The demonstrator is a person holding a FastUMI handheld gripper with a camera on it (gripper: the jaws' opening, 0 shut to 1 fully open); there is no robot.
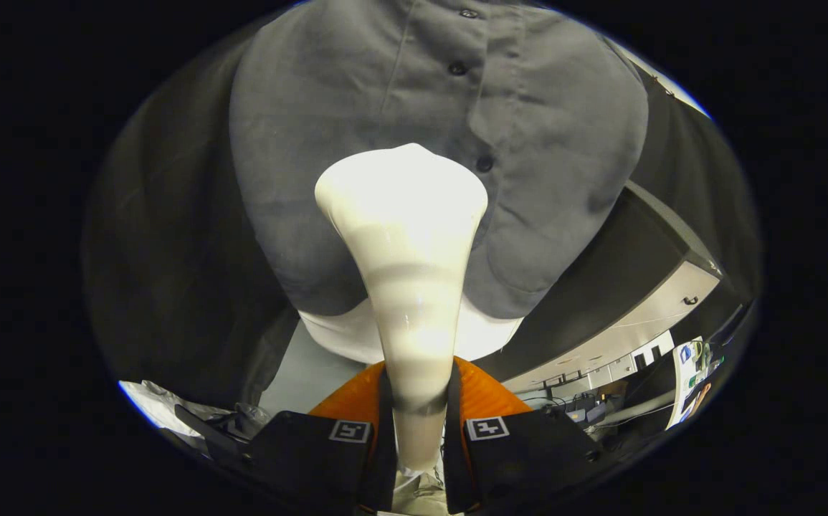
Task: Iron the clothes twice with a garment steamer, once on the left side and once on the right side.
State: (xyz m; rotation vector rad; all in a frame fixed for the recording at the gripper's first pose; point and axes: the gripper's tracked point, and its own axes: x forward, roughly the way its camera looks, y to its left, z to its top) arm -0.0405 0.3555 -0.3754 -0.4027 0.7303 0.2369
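Observation:
A white garment steamer (406, 244) runs up from between my fingers, its narrow handle clamped by both black fingers (385, 408) and its wide head flaring out ahead. My gripper (417, 416) is shut on that handle. The steamer head sits against a grey button-up shirt (356, 129) that hangs just beyond it, near the lower part of the button placket and slightly left of it. Three dark buttons (484, 163) run up the placket. A white garment edge (489, 333) shows under the shirt's hem.
Black cloth (163, 251) hangs behind and to the left of the shirt. An orange object (482, 394) lies below, just past my fingers. To the right stand a pale counter (643, 315) and cluttered equipment with cables (586, 412). Crumpled plastic (155, 405) lies at lower left.

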